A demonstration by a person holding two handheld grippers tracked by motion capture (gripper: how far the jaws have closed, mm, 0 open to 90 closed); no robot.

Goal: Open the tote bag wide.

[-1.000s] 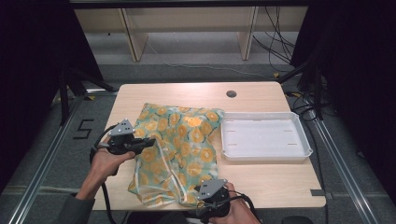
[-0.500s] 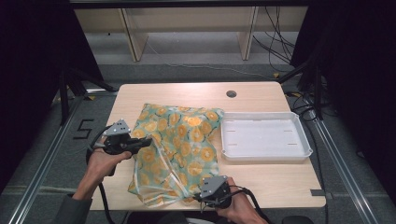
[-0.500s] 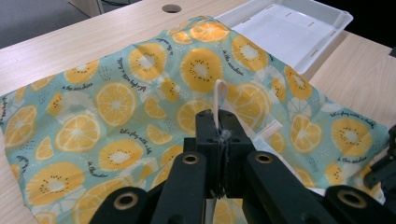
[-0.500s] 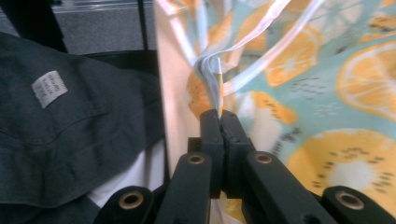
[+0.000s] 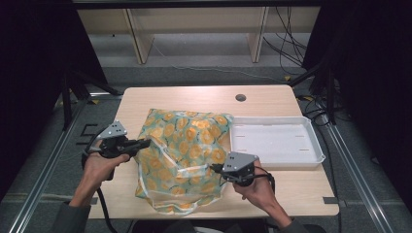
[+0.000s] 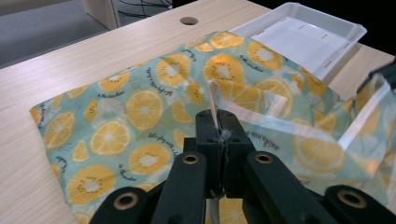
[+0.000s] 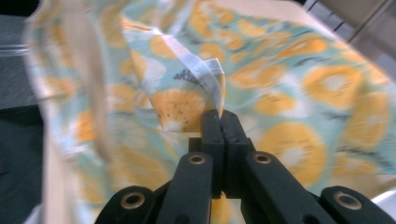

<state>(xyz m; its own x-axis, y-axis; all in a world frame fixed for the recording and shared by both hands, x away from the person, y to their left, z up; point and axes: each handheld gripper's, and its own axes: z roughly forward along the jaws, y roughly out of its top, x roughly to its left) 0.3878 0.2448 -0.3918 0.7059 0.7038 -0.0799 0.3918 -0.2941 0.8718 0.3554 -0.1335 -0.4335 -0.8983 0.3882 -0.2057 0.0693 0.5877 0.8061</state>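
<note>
A thin plastic bag (image 5: pixel 187 141) printed with orange and lemon slices on teal lies in the middle of the wooden table (image 5: pixel 204 99). My left gripper (image 5: pixel 145 142) is at the bag's left side, shut on a clear strip of its rim (image 6: pixel 215 100). My right gripper (image 5: pixel 214 169) is at the bag's near right side, shut on a fold of its printed film (image 7: pixel 187 107) and holding it up off the table. Between the two grips the bag's near end stands lifted and puffed. In the left gripper view the bag (image 6: pixel 140 107) spreads flat beyond the jaws.
A white shallow tray (image 5: pixel 272 119) sits right of the bag, its left rim touching the film; it is the same tray (image 6: pixel 303 37) as in the left gripper view. A round cable hole (image 5: pixel 240 97) is at the table's far side. Shelving stands behind the table.
My right gripper has moved from the table's front edge up and inward, lifting the bag's near right edge with it. The bag's near end has bunched and risen. The left gripper has stayed put.
</note>
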